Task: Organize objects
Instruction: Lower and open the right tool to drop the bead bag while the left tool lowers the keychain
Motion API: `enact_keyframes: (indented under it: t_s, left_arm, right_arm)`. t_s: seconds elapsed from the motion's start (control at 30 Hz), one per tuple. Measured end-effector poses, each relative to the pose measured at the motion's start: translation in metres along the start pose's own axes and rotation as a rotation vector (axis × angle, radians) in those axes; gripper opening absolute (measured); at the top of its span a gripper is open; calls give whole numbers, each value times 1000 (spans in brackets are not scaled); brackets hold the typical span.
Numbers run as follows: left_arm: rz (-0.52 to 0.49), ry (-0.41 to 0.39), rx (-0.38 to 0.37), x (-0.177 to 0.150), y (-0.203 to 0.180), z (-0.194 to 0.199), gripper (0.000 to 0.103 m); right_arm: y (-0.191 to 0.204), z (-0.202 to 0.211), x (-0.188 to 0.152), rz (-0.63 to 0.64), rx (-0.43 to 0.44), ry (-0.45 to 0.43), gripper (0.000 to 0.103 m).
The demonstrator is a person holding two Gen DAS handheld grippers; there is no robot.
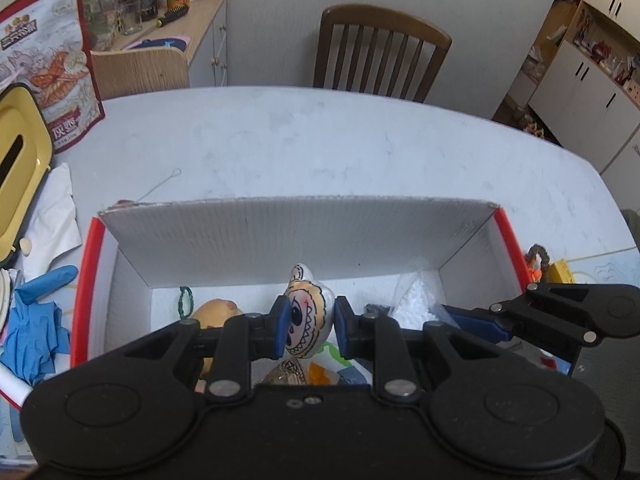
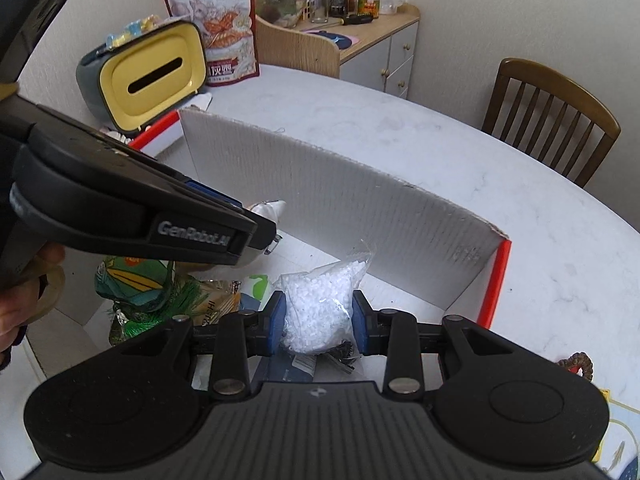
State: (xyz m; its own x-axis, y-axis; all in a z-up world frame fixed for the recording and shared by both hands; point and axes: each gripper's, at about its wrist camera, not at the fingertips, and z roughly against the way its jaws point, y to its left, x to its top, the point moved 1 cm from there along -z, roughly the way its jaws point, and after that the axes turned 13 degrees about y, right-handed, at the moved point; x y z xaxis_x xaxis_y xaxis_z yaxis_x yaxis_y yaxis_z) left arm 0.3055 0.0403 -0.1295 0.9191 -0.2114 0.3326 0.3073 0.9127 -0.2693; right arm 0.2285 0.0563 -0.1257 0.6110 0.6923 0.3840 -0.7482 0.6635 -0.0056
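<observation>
A white cardboard box with red outer sides stands on the table, its far flap (image 1: 296, 232) (image 2: 360, 208) upright. My left gripper (image 1: 312, 330) is shut on a small white plush toy (image 1: 308, 312) with a toothy cartoon face, held above the box's inside. From the right wrist view the left gripper (image 2: 262, 236) shows side-on, with the toy (image 2: 270, 208) poking out past it. My right gripper (image 2: 320, 322) is down in the box's right part, its blue pads pressed against both sides of a clear bag of white pellets (image 2: 324, 304) (image 1: 412, 300).
Inside the box lie a brownish round object (image 1: 216, 312), green packets (image 2: 132, 280) and papers. Left of the box are a yellow tissue box (image 2: 152, 76), a snack pouch (image 2: 220, 20) and blue gloves (image 1: 32, 328). A chair (image 1: 380, 52) stands beyond the table. A hand (image 2: 24, 312) holds the left gripper.
</observation>
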Motion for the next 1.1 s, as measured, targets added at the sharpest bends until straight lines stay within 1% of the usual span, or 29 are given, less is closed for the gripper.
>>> enact_keyframes:
  t_s: [0.17,0.53,0.6,0.8,1.1]
  left_arm:
    - [-11,49,12,3,0,-10,22]
    - [11,112,4,3,4,-23,23]
    - [13,116,3,3,3,-24,23]
    - [18,122,-2,3,4,-25,29]
    - [18,107,1,-1,1,-17,34]
  right_arm:
    - [1,-5,0,2,8,19,34]
    - [0,-10,-3,-3,21,42,35]
    - [0,-10,-3,-4,24,42,37]
    - [-1,-7,-4,-1,21,37,47]
    - [-2,10,-11,0,34,8,50]
